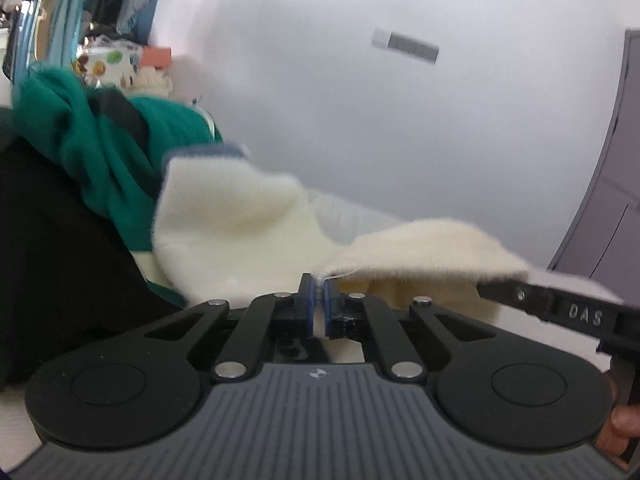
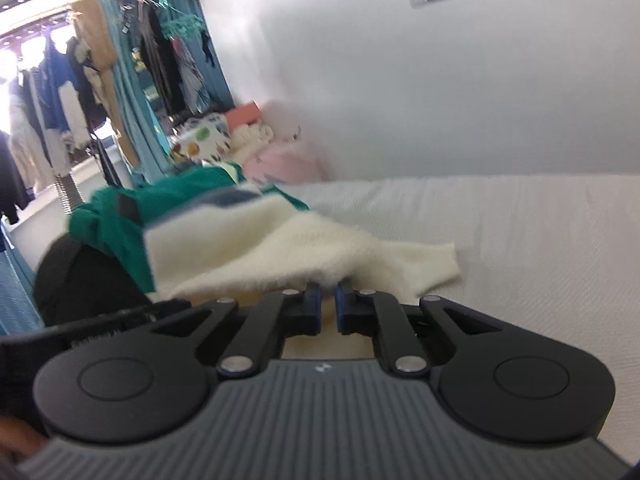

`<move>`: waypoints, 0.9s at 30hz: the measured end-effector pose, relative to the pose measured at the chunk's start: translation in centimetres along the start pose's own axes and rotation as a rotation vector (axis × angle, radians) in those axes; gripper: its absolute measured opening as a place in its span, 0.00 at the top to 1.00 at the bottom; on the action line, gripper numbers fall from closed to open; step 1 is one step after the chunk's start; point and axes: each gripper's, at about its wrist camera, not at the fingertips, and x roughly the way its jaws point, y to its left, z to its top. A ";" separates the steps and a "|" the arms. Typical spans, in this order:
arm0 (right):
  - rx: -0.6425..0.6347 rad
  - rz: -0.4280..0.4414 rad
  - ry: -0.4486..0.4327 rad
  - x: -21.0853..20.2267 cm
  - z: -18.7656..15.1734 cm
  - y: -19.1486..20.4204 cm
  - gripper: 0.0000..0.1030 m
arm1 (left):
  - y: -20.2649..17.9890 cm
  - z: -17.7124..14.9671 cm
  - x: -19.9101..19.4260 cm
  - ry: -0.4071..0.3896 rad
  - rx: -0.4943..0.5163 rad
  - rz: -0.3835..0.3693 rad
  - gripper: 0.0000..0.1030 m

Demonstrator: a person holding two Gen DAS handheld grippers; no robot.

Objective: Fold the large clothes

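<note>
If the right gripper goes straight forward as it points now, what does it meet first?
The right gripper is already shut on the edge of the cream sweater, so it would press into that fabric first. Beyond it lies the white bed cover, then probably the wall; depth is unclear.

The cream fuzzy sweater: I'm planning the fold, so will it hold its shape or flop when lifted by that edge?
Likely floppy: the cream sweater already sags between the left tongs and right tongs, both pinching its edge. Its fuzzy nap probably resists slipping. It looks bulky but light, though that is a guess.
</note>
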 end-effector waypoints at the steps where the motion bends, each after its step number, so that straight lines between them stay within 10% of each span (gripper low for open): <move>1: -0.010 0.005 -0.015 -1.4 0.3 0.5 0.92 | -0.3 0.3 -1.5 -0.016 0.000 -0.001 0.95; 21: -0.075 0.027 -0.332 -30.8 1.8 6.7 0.97 | -9.8 -0.5 -44.4 -0.326 0.033 -0.106 1.00; 27: -0.127 -0.003 -0.302 -34.9 0.3 6.1 0.97 | -12.6 -6.9 -47.1 -0.216 0.086 -0.158 1.00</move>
